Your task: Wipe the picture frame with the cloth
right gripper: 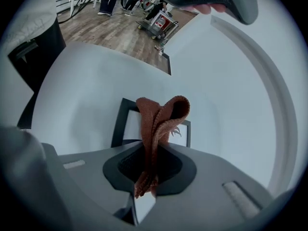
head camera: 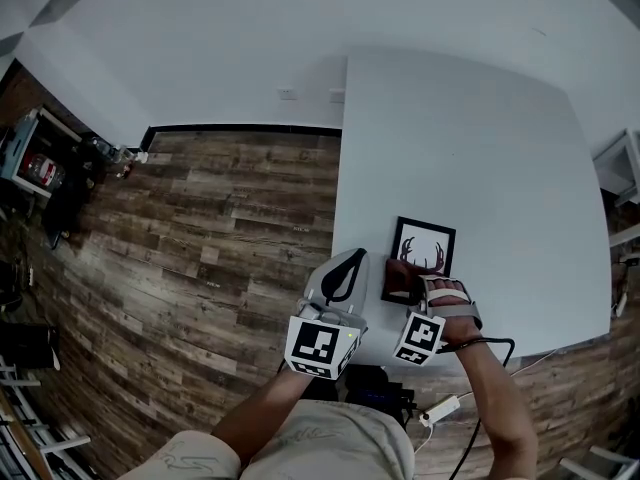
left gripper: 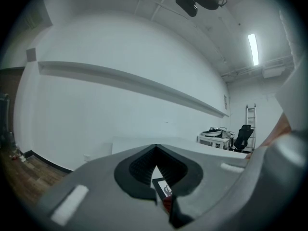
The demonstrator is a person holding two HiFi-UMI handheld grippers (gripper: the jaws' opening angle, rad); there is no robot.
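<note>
Head view: the picture frame (head camera: 425, 247) lies flat on the white worktop (head camera: 480, 138), near its front left corner. The right gripper (head camera: 413, 296) carries the rust-brown cloth (head camera: 398, 274) at the frame's near left corner; I cannot tell whether cloth and frame touch. The left gripper (head camera: 349, 264) hangs just beside them, at the worktop's edge. My reading is that the cloth is picked up and brought to the frame, while the wiping itself remains to do. No wiped area can be made out. A cable with a white adapter (head camera: 441, 407) hangs below the front edge, off the worktop.

Left gripper view: jaws are together at the tips, with nothing between them. Past them, a sliver of the frame shows. An office chair (left gripper: 244, 135) and a ladder (left gripper: 250, 121) stand well apart, across the room.

Right gripper view: jaws are clamped on the cloth, which loops up above them. The frame lies directly behind it. Bare worktop surrounds the frame, so I judge that nothing blocks a stroke.
</note>
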